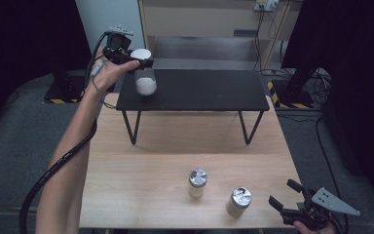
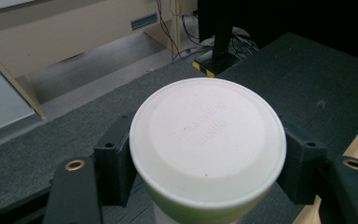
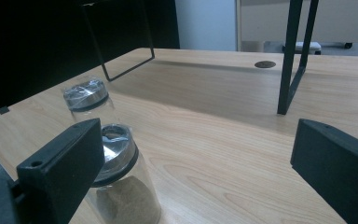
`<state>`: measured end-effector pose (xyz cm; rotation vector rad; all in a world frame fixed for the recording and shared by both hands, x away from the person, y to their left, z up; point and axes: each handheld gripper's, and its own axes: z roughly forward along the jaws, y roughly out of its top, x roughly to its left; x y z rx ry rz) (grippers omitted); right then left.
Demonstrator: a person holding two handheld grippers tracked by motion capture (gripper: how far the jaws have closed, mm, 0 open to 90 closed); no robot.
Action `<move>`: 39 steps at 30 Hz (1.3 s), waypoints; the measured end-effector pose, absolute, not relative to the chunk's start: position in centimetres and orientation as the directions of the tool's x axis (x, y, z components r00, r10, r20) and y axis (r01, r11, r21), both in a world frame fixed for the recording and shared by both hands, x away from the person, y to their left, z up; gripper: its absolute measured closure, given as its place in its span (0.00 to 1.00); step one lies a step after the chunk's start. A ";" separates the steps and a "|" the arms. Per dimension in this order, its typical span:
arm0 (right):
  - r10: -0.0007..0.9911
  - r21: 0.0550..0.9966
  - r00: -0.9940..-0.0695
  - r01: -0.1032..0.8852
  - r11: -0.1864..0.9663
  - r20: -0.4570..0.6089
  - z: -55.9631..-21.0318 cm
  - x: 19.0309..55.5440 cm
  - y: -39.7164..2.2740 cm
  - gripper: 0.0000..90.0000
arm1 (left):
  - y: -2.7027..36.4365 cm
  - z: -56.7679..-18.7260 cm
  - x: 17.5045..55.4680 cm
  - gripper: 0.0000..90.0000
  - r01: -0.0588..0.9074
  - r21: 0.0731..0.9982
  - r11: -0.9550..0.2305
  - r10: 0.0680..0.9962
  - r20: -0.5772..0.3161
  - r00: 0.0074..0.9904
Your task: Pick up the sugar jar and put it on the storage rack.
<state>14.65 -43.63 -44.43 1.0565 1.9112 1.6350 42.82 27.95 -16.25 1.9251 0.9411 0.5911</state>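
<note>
A clear jar (image 1: 145,78) with a white lid (image 2: 208,137) and white powder in its lower part stands at the left end of a black raised shelf (image 1: 199,90). My left gripper (image 1: 135,60) is shut on the jar just under the lid, one jaw on each side of it. Two silver-capped spice jars stand on the wooden table: one (image 1: 197,182) near the middle front, one (image 1: 238,201) to its right. My right gripper (image 1: 285,194) hovers open at the table's front right corner, close to the nearer jar (image 3: 121,179); the farther jar (image 3: 88,102) stands beyond it.
The black shelf rests on thin metal legs (image 1: 131,127) over the back of the wooden table (image 1: 175,156). Grey carpet lies around the table. Cables and a black stand (image 1: 302,78) are at the back right.
</note>
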 end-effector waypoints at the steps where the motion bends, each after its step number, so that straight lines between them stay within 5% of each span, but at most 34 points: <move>1: 0.761 0.960 -0.628 0.279 0.025 0.163 -44.4 14.6 -43.6 0.04 | 28.0 -16.3 42.9 0.35 0.380 0.868 -0.319 0.801 0.032 0.598; 39: 0.761 0.960 -0.628 0.280 0.024 0.164 -44.4 14.6 -43.6 0.04 | 28.3 -18.7 42.9 0.35 0.363 0.883 -0.298 0.799 0.023 0.600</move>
